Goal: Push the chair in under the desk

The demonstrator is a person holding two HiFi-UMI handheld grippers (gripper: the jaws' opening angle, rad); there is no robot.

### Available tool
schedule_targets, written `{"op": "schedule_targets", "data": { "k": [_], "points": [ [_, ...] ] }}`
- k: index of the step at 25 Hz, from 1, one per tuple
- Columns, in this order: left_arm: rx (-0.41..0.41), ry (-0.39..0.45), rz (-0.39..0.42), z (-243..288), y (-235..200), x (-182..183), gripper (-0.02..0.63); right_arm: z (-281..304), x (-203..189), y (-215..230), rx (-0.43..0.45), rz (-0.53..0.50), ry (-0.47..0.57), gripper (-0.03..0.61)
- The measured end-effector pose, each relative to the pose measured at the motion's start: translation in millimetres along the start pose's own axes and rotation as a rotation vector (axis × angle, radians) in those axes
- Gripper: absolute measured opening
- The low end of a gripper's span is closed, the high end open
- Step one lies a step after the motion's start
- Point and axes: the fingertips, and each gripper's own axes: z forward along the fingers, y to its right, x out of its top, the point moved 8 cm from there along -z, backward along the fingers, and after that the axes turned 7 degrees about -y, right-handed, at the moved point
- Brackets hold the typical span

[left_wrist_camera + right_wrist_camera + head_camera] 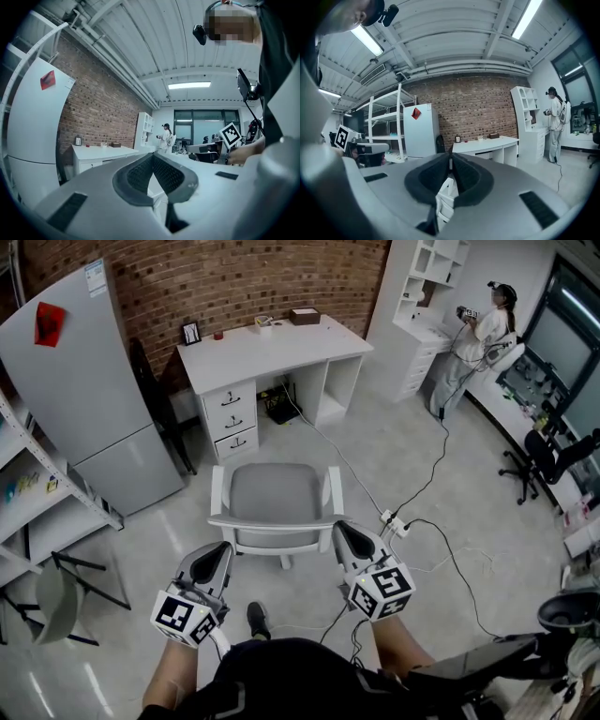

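A chair (277,493) with a grey seat and white frame stands on the floor, a little way in front of the white desk (272,348) at the brick wall. My left gripper (218,554) is shut just behind the left end of the chair's back rail. By the rail's right end, my right gripper (343,531) is shut too, and nothing is held in either. I cannot tell whether they touch the rail. In the left gripper view the shut gripper (153,157) points toward the desk (101,152). A white chair part (444,199) shows under the shut gripper (450,161) in the right gripper view.
A grey fridge (84,381) and a white shelf rack (37,493) stand to the left. Cables and a power strip (394,521) lie on the floor right of the chair. A person (478,334) stands at the back right near a black office chair (544,456).
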Motion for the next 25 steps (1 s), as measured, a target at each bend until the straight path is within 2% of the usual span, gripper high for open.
{"op": "schedule_targets", "data": {
  "k": [1,4,9,15,22,25],
  "points": [
    [-0.005,-0.002,-0.004,2.6,-4.2,-0.9,0.009,3.6,-1.3,1.4,-0.001,0.008,-0.003,0.011],
    [0.000,-0.008,0.004,11.7,-18.2,-2.4,0.009,16.1,-4.4,3.8,0.005,0.012,-0.030,0.087],
    [-0.018,-0.045,0.029,29.7,-41.0,-5.2,0.009,39.3,-9.8,3.3,0.008,-0.048,-0.105,0.081],
    [-0.044,-0.119,0.046,56.2,-69.4,-24.6,0.009,68.1,-20.7,13.6,-0.013,-0.045,-0.193,0.069],
    [-0.070,-0.249,0.050,82.2,-108.6,-53.4,0.018,103.2,-54.9,23.8,-0.034,-0.113,-0.354,0.198],
    [-0.108,-0.319,0.090,91.5,-120.0,-64.9,0.096,117.3,-74.7,27.5,-0.019,-0.137,-0.449,0.278]
  ]
}}
